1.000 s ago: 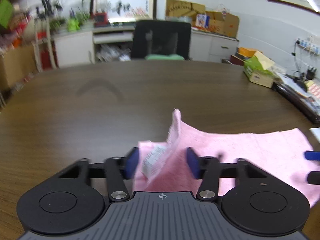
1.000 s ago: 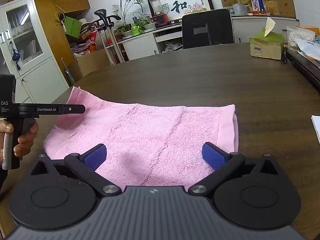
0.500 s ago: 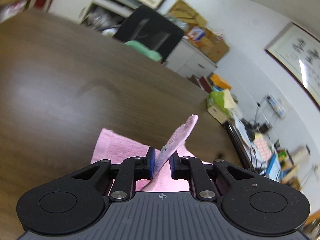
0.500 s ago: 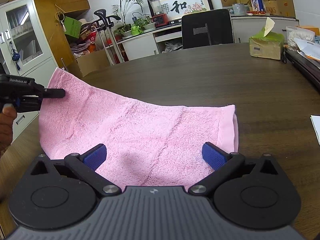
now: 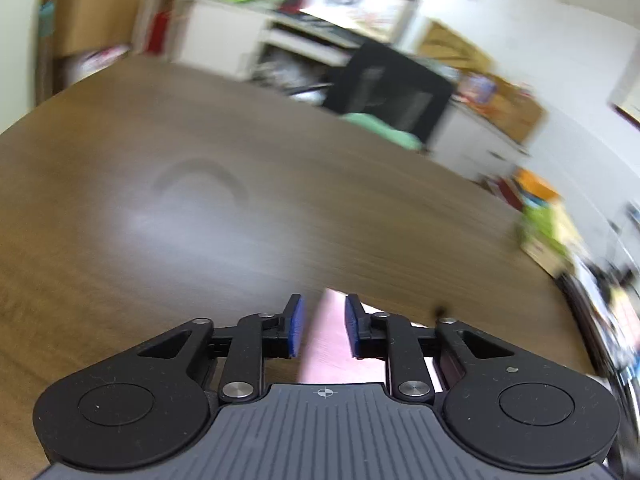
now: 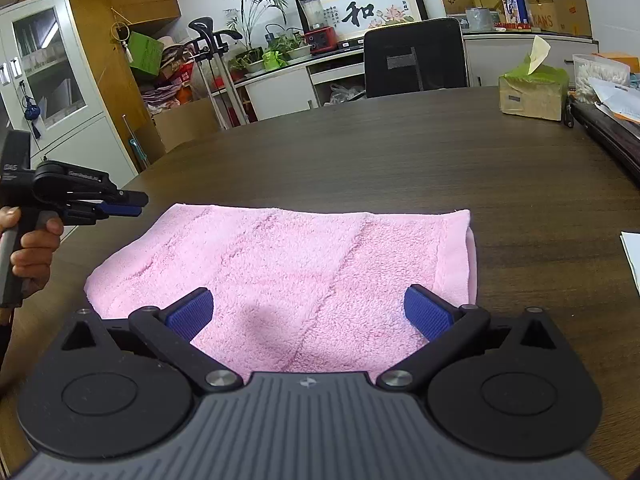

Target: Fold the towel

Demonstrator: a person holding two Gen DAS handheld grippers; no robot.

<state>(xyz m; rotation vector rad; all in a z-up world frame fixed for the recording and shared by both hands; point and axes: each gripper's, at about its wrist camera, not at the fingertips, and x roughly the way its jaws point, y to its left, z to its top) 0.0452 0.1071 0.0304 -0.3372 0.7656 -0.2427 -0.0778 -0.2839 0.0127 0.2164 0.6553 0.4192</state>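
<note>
A pink towel lies flat on the dark wooden table, folded over, with its folded layers showing at the right edge. My right gripper is wide open and empty, low over the towel's near edge. My left gripper hovers above the towel's far left corner, apart from it. In the blurred left wrist view its jaws stand a little apart, and a strip of the pink towel shows below between them, not pinched.
A tissue box sits at the table's far right, beside a dark case and papers. A white sheet lies at the right edge. A black office chair stands behind the table.
My left gripper lifted the towel's left corner, carried it over, then opened and let it go. The towel now lies flat and shorter. My right gripper has not moved.
</note>
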